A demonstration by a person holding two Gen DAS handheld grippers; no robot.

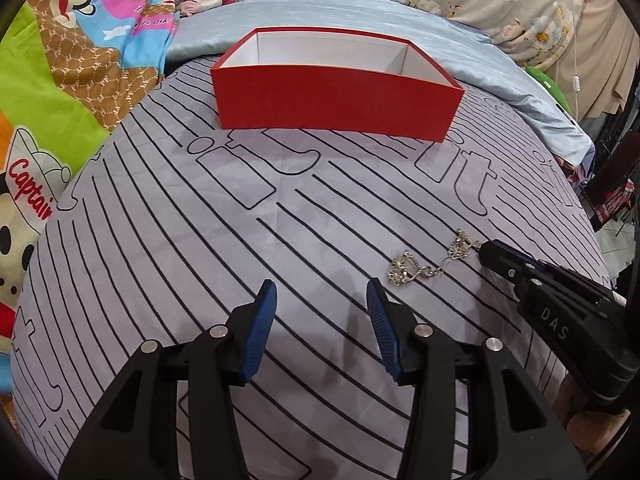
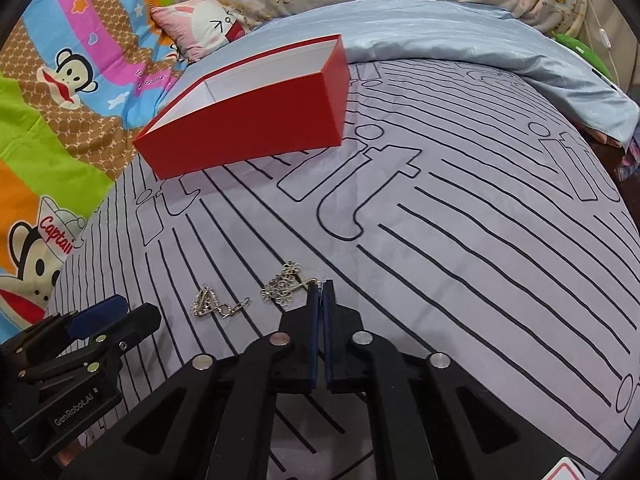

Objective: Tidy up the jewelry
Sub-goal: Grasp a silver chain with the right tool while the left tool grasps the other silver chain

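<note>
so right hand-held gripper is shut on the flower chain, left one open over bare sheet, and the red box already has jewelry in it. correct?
Not quite: nothing shows inside the red box in the left wrist view, only white walls; its floor is hidden. The rest holds: the right hand-held gripper is shut on the flower chain, and the left hand-held gripper is open over bare sheet.

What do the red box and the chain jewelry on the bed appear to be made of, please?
Red box: likely stiff cardboard, matte red outside, plain white inside, with thin straight walls.
Chain jewelry: apparently silver-toned metal, shiny, with small glinting links and flower shapes; real silver or plating cannot be told.
</note>
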